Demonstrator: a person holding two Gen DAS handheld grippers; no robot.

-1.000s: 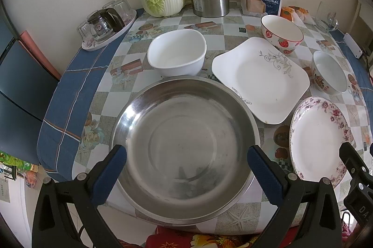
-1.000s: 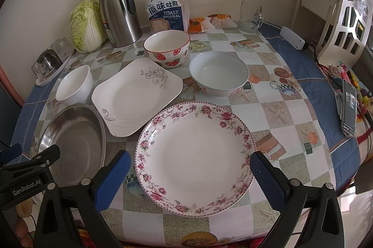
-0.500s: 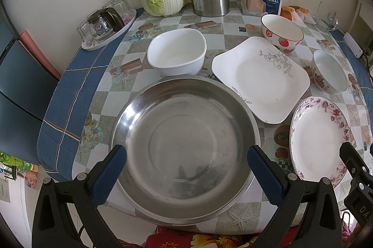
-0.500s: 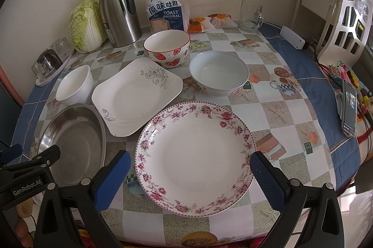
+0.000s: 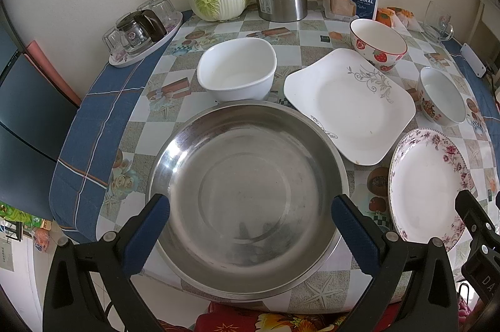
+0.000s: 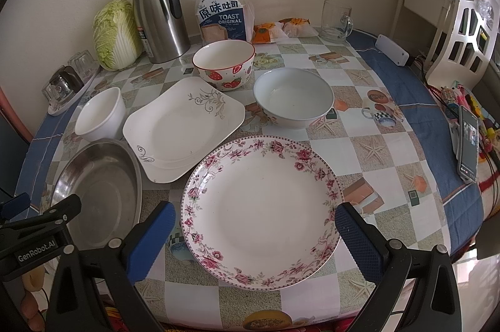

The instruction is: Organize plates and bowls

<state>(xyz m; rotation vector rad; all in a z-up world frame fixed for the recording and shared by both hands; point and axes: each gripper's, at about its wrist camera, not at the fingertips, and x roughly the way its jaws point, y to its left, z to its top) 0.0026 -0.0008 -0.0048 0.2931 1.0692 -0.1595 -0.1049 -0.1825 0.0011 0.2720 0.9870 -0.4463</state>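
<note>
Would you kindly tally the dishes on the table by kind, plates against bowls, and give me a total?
Plates: 3: steel plate, square white plate, floral round plate.
Bowls: 3: plain white bowl, strawberry bowl, pale bowl.
Total: 6 dishes.

Landmark = square plate (image 6: 183, 126), mid table (image 6: 390, 141). Steel basin (image 5: 247, 197) just front-left of it, at table edge. Plain bowl (image 5: 237, 71) left of plate, behind basin. Strawberry bowl (image 6: 223, 63) just behind plate. Small bowl (image 6: 293, 96) to plate's right. Floral plate (image 6: 261, 207) front-right. Kettle (image 6: 159, 15), cabbage (image 6: 115, 33), bread bag (image 6: 223, 16) far behind, by wall.
</note>
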